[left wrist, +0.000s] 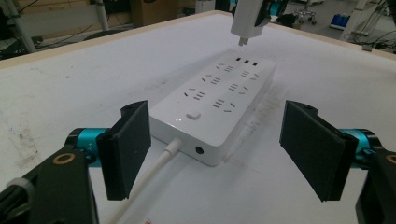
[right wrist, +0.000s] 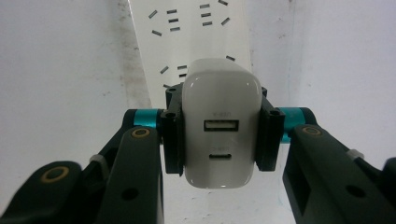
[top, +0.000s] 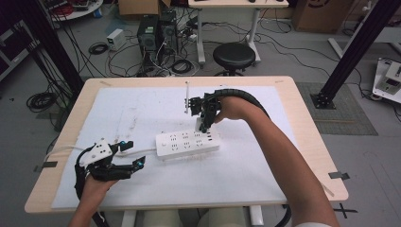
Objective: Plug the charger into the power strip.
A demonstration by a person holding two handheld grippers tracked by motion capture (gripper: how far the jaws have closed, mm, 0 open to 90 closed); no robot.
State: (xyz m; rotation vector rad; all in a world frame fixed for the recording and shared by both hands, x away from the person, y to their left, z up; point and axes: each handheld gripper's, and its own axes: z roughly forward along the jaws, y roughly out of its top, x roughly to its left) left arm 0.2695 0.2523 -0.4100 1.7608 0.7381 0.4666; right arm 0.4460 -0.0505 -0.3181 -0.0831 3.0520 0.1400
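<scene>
A white power strip (top: pixel 188 143) lies across the middle of the white mat, its cable (top: pixel 137 152) leaving its left end. My right gripper (top: pixel 204 124) points down over the strip's right end, shut on a white USB charger (right wrist: pixel 220 122) (left wrist: pixel 250 17) whose prongs hang just above the sockets. In the right gripper view the strip (right wrist: pixel 198 32) lies below the charger. My left gripper (top: pixel 135 153) rests low at the strip's left end, open. In the left gripper view its pads (left wrist: pixel 128 148) stand wide on either side of the strip's near end (left wrist: pixel 217 102) without touching it.
The white mat (top: pixel 236 179) covers most of a light wooden table (top: pixel 309 127). A thin white stick (top: pixel 187 97) stands behind the right gripper. Beyond the table are a black stool (top: pixel 233 56), computer towers (top: pixel 148 33) and tangled floor cables.
</scene>
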